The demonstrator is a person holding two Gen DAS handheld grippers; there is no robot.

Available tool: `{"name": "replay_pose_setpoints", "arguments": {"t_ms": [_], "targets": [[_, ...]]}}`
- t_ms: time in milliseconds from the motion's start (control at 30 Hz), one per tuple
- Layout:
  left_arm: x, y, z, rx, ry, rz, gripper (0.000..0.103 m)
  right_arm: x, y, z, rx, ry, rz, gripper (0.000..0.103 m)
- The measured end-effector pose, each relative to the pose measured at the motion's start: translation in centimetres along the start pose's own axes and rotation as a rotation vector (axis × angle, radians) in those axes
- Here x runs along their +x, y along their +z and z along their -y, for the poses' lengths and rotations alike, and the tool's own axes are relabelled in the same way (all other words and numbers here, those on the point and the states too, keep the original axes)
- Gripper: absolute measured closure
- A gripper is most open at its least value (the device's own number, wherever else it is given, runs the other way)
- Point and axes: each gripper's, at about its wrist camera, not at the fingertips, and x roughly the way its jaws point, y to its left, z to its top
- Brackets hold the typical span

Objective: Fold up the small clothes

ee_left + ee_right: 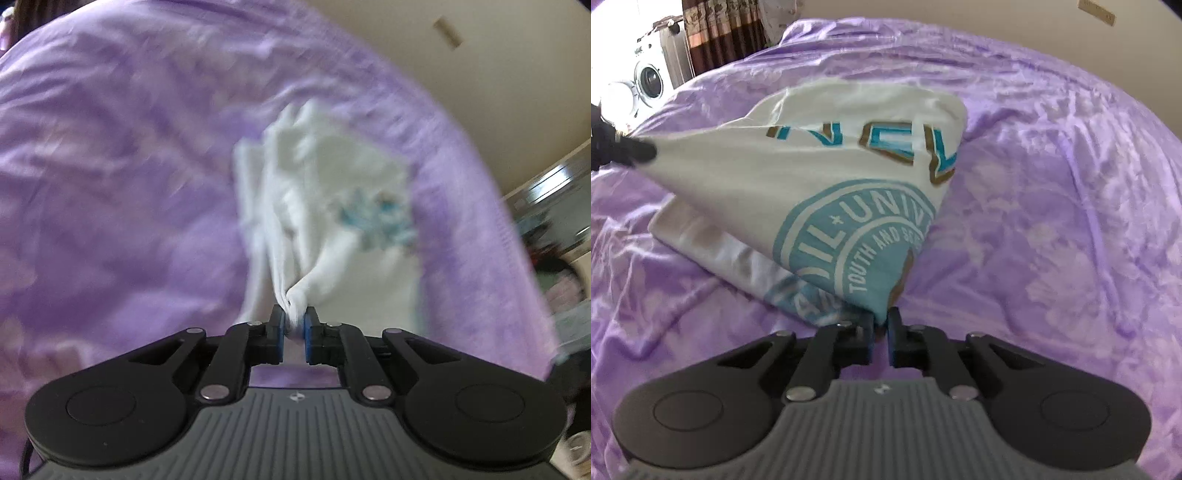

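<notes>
A white T-shirt [798,166] with a teal round print and teal-and-gold letters lies partly lifted on a purple bedspread [1052,221]. My right gripper [882,325] is shut on the shirt's near edge by the teal print. My left gripper [294,325] is shut on a bunched white edge of the same shirt [317,206]; it shows in the right wrist view at the far left [642,151], pulling the cloth taut. The left wrist view is blurred.
The purple bedspread [110,184] fills both views. A white washing machine [646,81] and brown curtains [720,33] stand beyond the bed's far left. A beige wall [498,74] and cluttered shelves [554,206] lie to the right.
</notes>
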Motion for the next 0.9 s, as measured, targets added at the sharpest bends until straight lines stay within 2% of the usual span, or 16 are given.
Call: {"name": "replay_pose_setpoints", "arguments": {"t_ms": [67, 200, 333, 400, 467, 533, 600, 733, 800, 833, 900], "targets": [[1.3, -0.7, -0.6, 0.040, 0.060, -0.009, 0.093, 0.8, -0.6, -0.4, -0.006, 0.009, -0.019, 0.103], [2.6, -1.2, -0.5, 0.103, 0.122, 0.001, 0.093, 1.6, -0.8, -0.6, -0.022, 0.018, -0.024, 0.103], [3.1, -1.1, 0.1, 0.146, 0.164, -0.054, 0.091, 1.9, -1.0, 0.0, -0.008, 0.026, -0.074, 0.103], [2.8, -0.8, 0.2, 0.156, 0.207, -0.090, 0.081, 1.5, -1.1, 0.4, 0.011, 0.038, -0.094, 0.103], [2.1, -0.8, 0.3, 0.197, 0.228, -0.125, 0.079, 1.1, -1.2, 0.9, 0.024, 0.035, -0.106, 0.103], [0.9, -0.6, 0.8, 0.249, 0.226, -0.124, 0.078, 0.4, -1.1, 1.7, 0.034, 0.020, -0.106, 0.103], [-0.4, 0.0, 1.5, 0.290, 0.204, -0.095, 0.078, -0.3, -0.7, 2.5, 0.044, 0.005, -0.088, 0.101], [-2.7, 2.3, 2.9, 0.316, 0.154, 0.024, 0.076, -1.0, 0.9, 4.1, 0.076, -0.010, -0.034, 0.098], [-2.9, 4.0, 2.8, 0.267, 0.118, 0.088, 0.067, -1.2, 1.8, 4.6, 0.095, -0.003, 0.004, 0.091], [-2.7, 4.7, 2.7, 0.237, 0.102, 0.107, 0.066, -1.2, 2.3, 4.7, 0.099, -0.004, 0.016, 0.085], [-1.7, 6.3, 2.4, 0.173, 0.081, 0.136, 0.062, -1.1, 3.1, 4.8, 0.101, 0.000, 0.038, 0.085]]}}
